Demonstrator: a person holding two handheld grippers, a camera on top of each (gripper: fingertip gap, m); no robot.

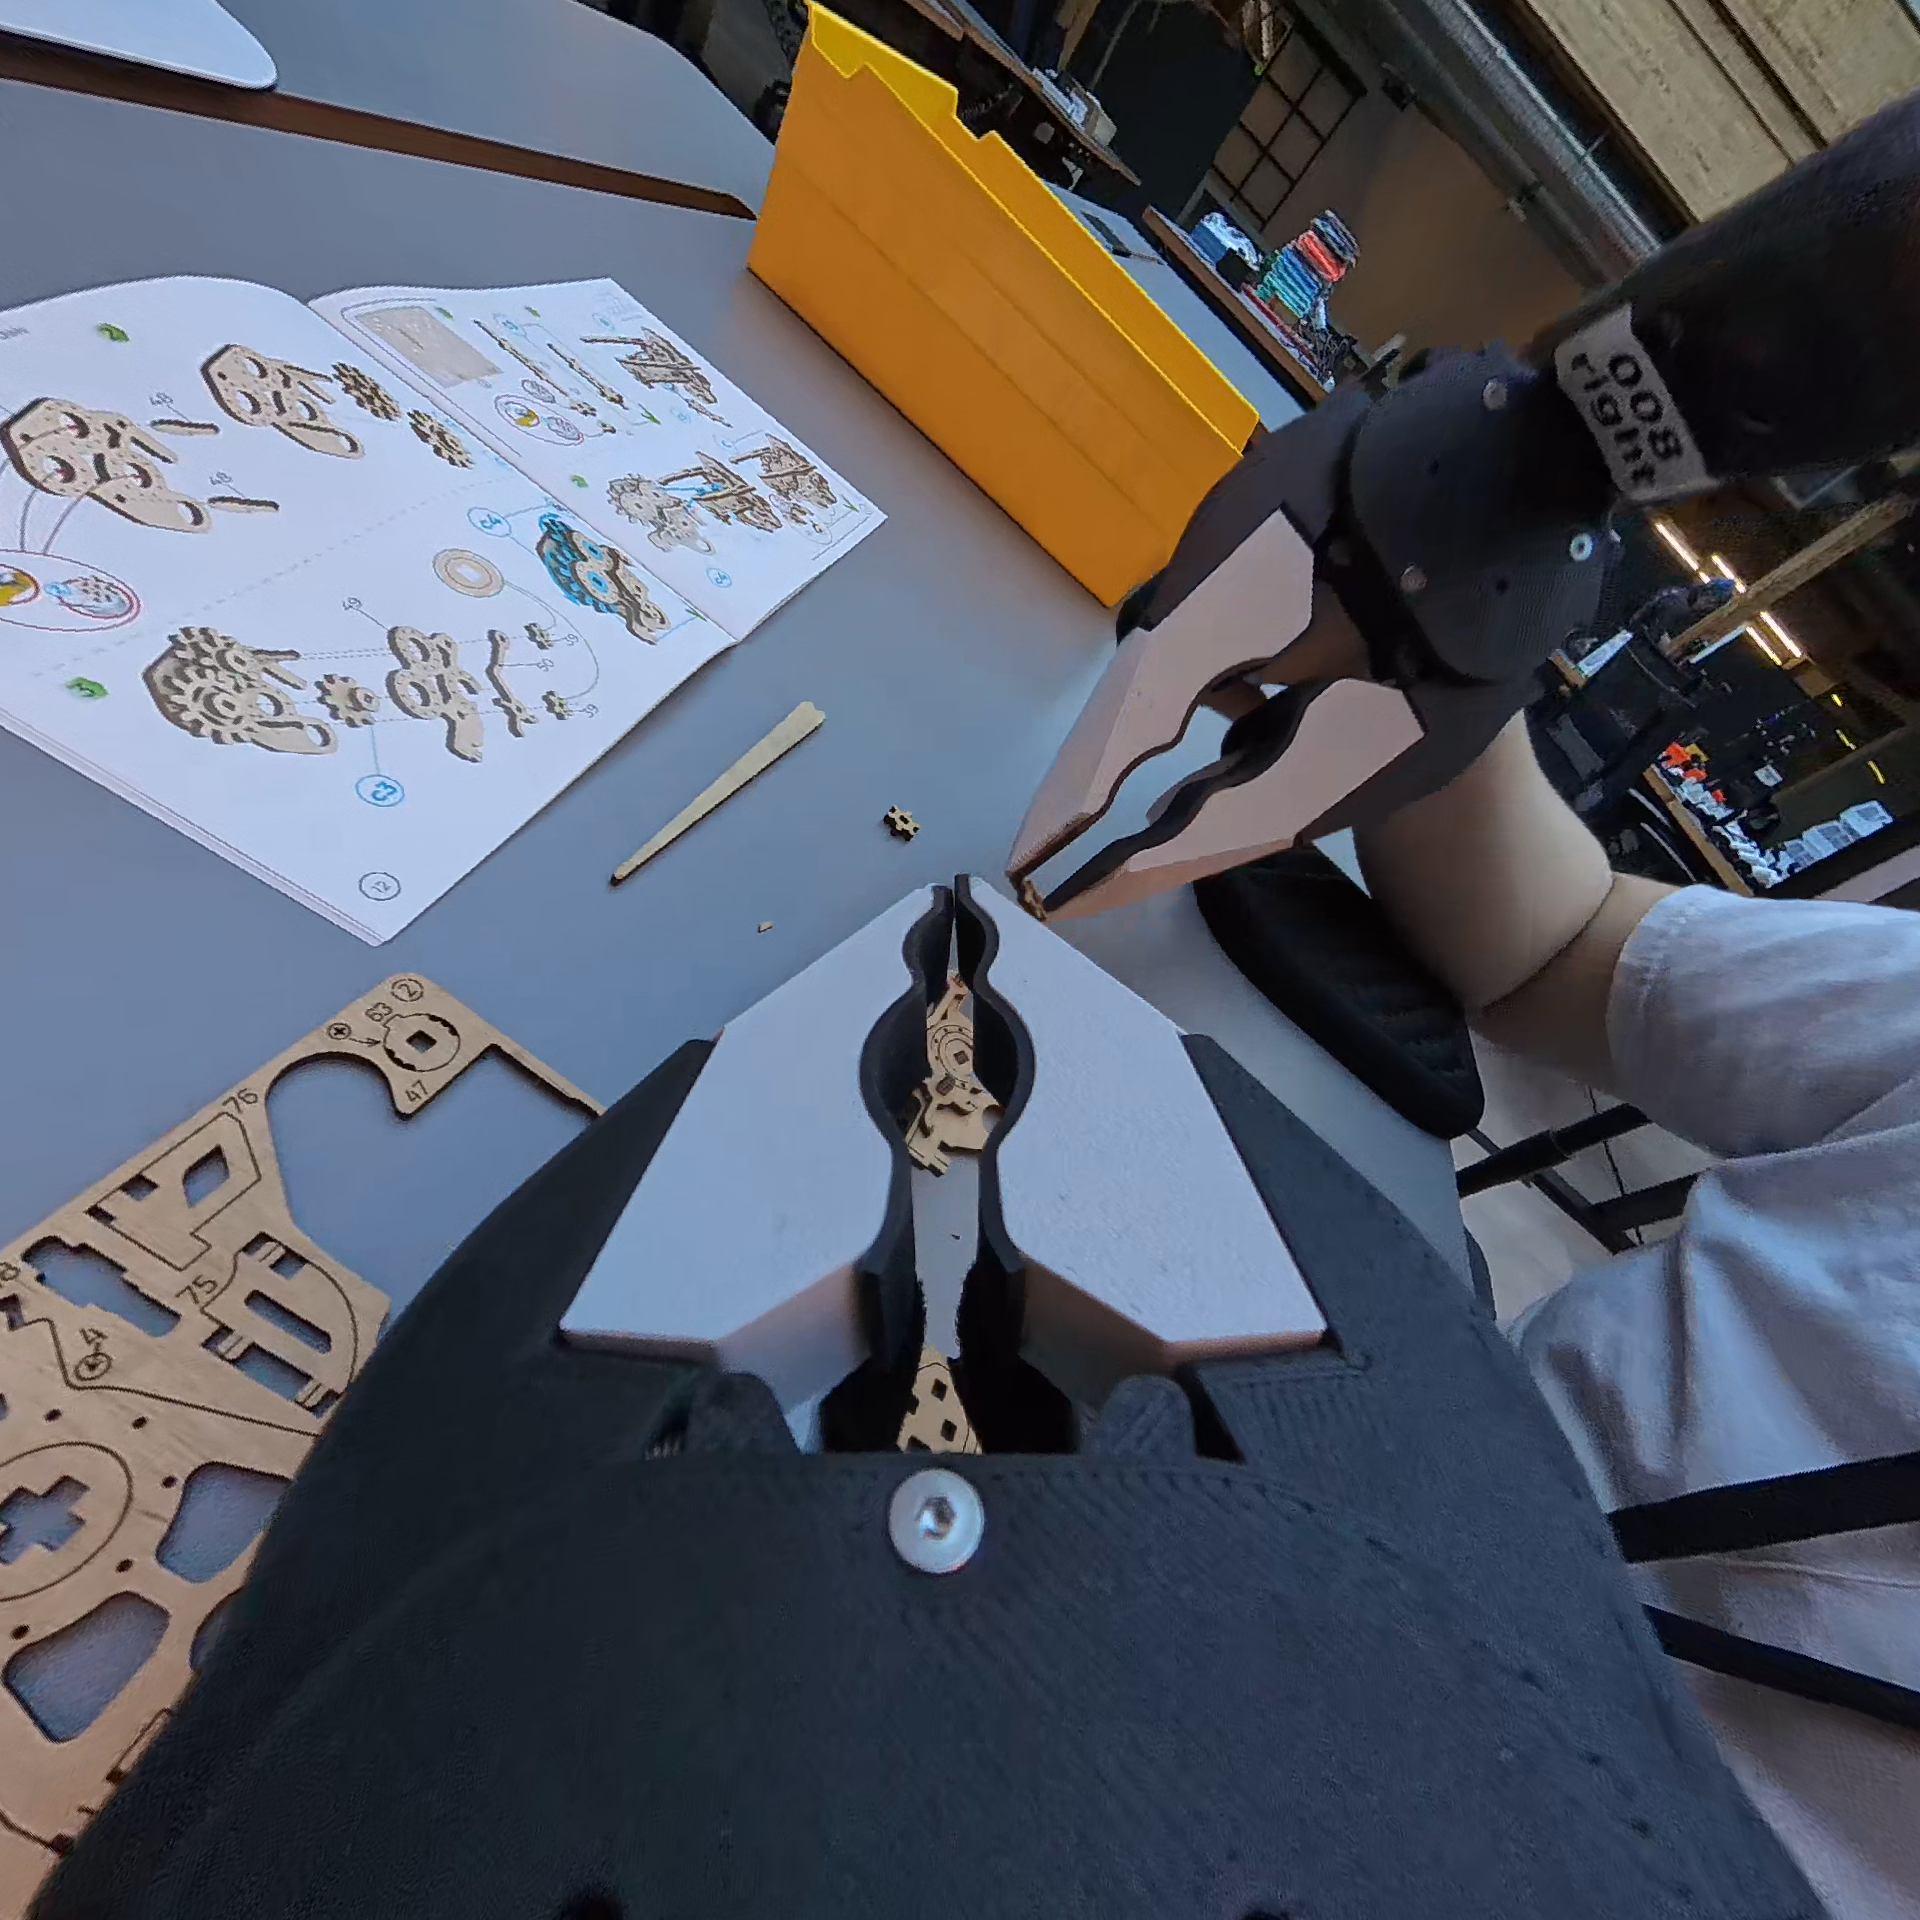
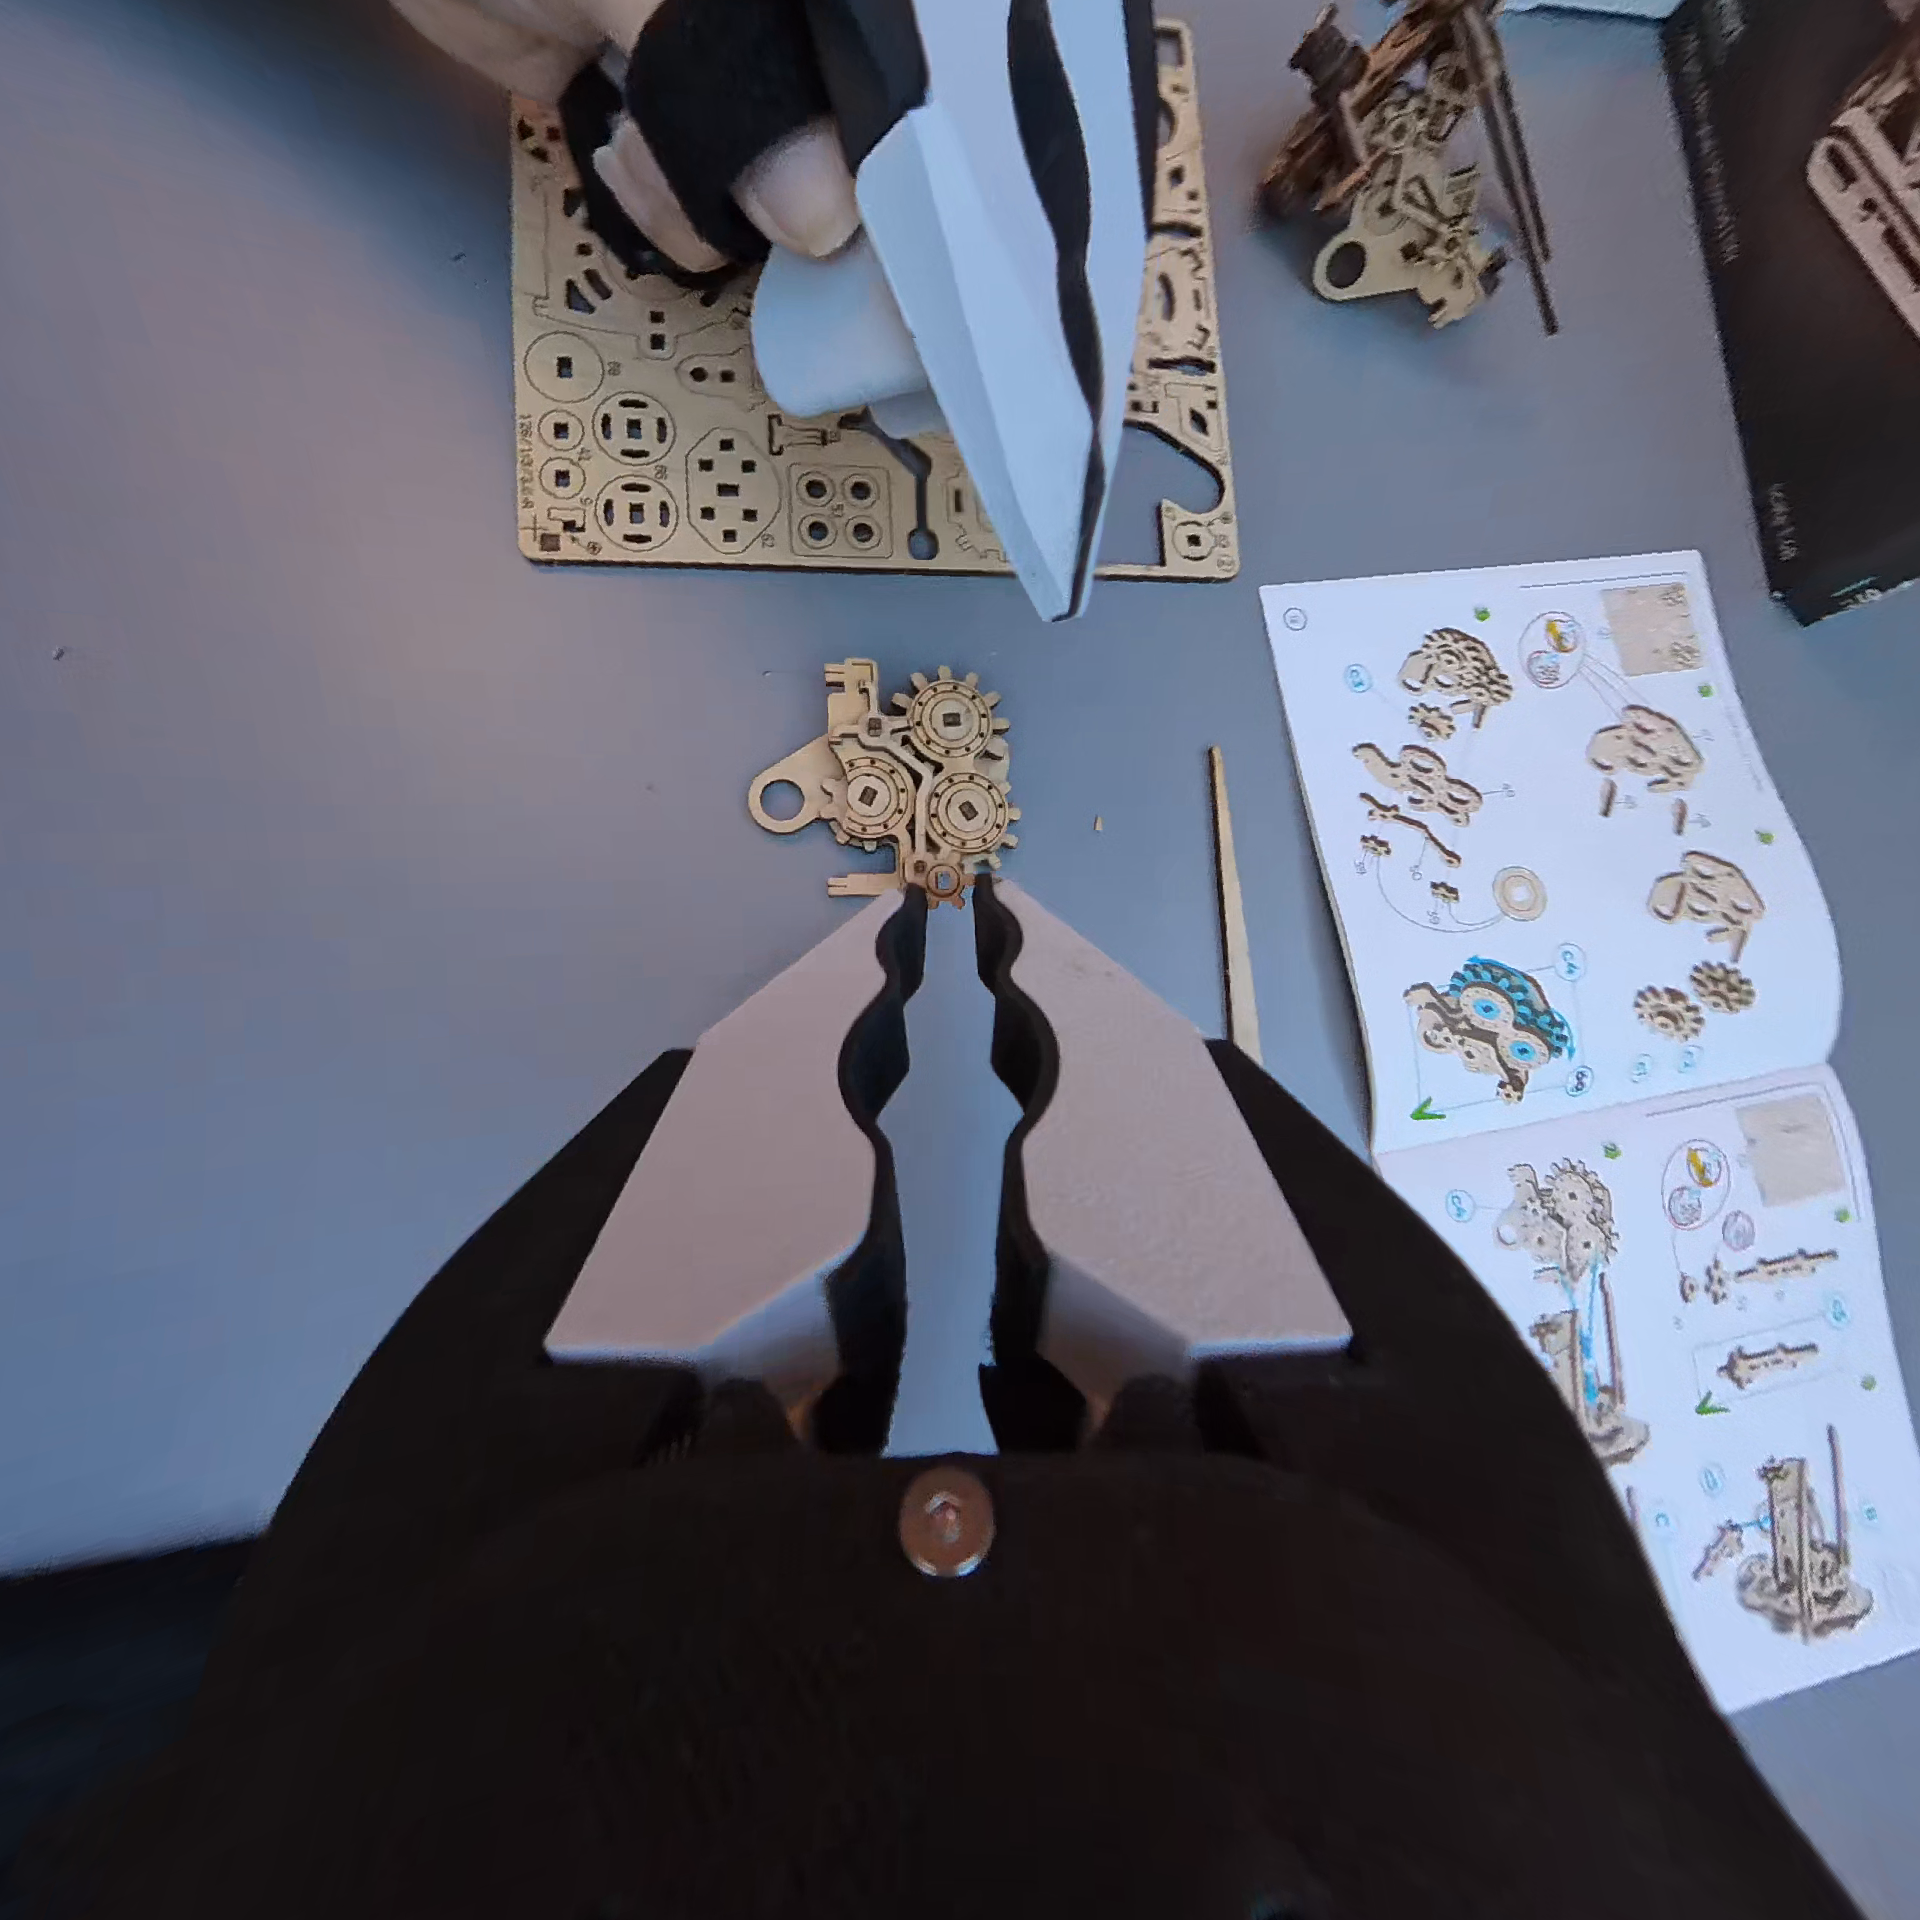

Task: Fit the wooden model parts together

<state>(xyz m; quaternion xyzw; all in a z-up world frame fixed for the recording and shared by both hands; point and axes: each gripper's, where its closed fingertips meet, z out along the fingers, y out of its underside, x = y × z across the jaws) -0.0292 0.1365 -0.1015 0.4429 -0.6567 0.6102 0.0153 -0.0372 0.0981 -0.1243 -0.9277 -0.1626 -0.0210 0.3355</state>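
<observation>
Right gripper [image 2: 943, 885] pinched a small gear [image 2: 942, 883] at the near edge of the gear assembly [image 2: 902, 781], flat on the grey table [image 2: 312, 831]. Left gripper [image 2: 1070, 608] hovered above, tips together, holding nothing.

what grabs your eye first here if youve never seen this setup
The small wooden gear assembly lying mid-table, with the right gripper pinching a tiny gear at its near edge. The left gripper hangs tip-down just beyond it, fingers nearly closed. Next come the open instruction booklet to the right, the punched-out wooden parts sheet at the far side, and the bright yellow bin.
</observation>
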